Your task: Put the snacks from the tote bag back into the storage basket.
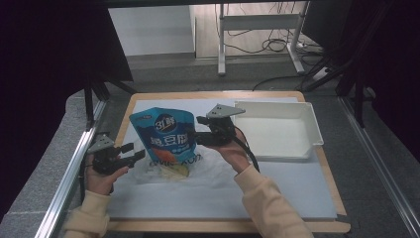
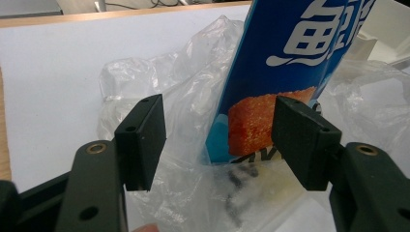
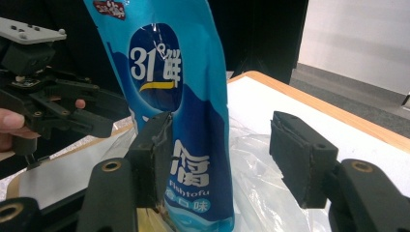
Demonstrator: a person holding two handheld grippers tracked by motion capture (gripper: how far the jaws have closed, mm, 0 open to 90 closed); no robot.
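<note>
Your right tool (image 1: 198, 130) looks spread beside the blue snack pouch (image 1: 165, 136), which stands in the clear plastic bag (image 1: 171, 167) on the table (left tool (image 1: 132, 151) spread too), so a nudge could topple it

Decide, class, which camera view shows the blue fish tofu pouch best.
The high view: the whole blue pouch stands in the clear plastic bag. The right gripper view shows most of its front close up; the left gripper view shows just its lower part.
</note>
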